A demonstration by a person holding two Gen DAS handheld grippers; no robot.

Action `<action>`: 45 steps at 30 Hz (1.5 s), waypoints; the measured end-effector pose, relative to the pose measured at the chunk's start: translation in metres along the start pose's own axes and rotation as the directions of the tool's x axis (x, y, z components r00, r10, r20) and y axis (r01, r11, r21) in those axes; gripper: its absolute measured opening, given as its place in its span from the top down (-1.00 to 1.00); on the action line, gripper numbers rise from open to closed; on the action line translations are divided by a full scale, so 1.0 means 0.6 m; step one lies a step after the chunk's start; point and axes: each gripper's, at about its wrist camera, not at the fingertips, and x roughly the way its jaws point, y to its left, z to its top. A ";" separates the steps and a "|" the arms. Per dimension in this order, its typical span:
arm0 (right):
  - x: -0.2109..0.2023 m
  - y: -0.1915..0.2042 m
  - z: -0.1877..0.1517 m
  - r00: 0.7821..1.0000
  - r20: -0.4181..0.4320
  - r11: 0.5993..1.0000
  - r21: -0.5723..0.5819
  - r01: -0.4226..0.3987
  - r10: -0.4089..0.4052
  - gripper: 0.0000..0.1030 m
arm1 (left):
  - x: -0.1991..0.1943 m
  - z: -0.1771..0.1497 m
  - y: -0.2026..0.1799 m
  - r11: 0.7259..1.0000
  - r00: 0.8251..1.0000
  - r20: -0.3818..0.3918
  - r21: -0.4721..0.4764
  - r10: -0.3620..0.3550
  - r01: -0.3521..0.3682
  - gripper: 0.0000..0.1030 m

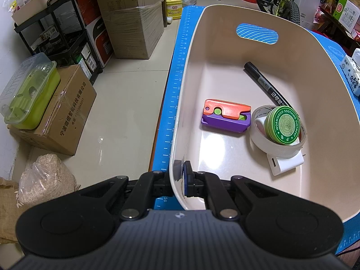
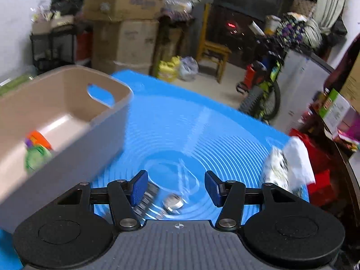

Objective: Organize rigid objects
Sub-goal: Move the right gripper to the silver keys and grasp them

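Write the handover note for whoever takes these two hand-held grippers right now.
Left hand-held gripper: shut on the near wall of the bin.
Right hand-held gripper: open, empty, low over the blue mat.
Done, in the bin: marker, orange-purple toy, tape roll, green tin, white block.
Left: small blurred items on the mat between the right fingers.

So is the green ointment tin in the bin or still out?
In. The green ointment tin sits inside the tape roll on the bin floor.
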 end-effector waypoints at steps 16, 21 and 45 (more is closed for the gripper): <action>0.111 -0.003 -0.070 0.987 -0.161 1.000 -0.019 -0.008 0.005 -0.09 | 0.000 0.000 0.003 1.000 1.000 -0.001 0.003 0.001 -0.001 0.84; 0.121 0.002 -0.079 0.986 -0.166 1.000 -0.028 -0.008 0.003 -0.04 | 0.001 0.000 0.002 1.000 1.000 -0.001 0.003 0.001 -0.001 0.84; 0.130 0.003 -0.040 0.998 -0.060 1.000 -0.013 0.026 -0.027 0.25 | 0.001 0.000 0.001 1.000 1.000 -0.002 0.004 0.003 -0.003 0.83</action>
